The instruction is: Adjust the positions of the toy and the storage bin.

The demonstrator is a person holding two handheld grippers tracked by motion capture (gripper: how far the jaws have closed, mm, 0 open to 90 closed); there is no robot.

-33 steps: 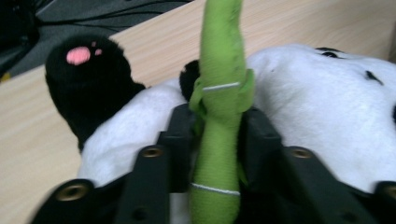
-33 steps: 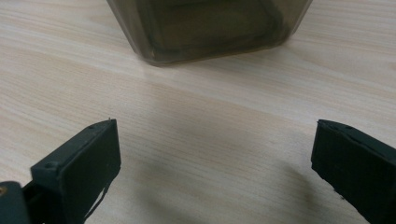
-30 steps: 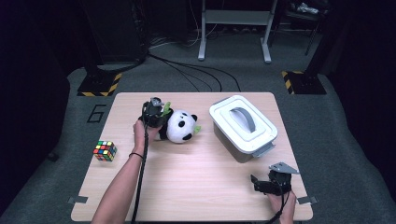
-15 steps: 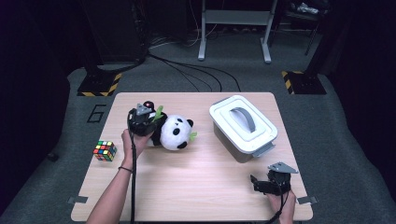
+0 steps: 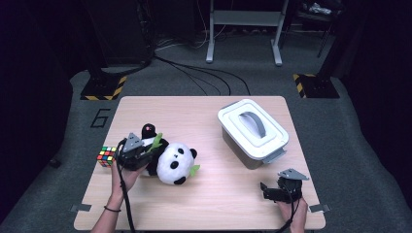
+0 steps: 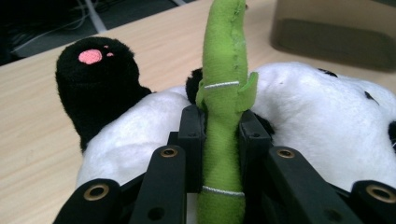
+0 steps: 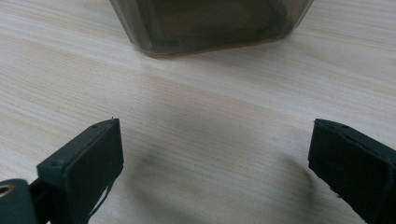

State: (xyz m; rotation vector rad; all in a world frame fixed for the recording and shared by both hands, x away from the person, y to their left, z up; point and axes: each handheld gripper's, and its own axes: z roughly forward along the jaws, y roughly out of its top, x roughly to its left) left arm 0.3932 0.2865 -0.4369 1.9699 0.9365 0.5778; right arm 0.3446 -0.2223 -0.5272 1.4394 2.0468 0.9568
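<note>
Panda plush (image 5: 175,164) lies on the table's (image 5: 204,194) left half, just right of a Rubik's cube (image 5: 106,156), well apart from the lidded grey bin (image 5: 252,131). Left gripper (image 6: 222,130) is clenched on the plush's green bamboo stalk (image 6: 224,84), jaws pinching the felt. Soft, light, floppy by the look: stalk grip likely lets the body dangle; body would give a surer hold. Right gripper (image 7: 212,154) rests released, jaws spread wide over bare wood
</note>
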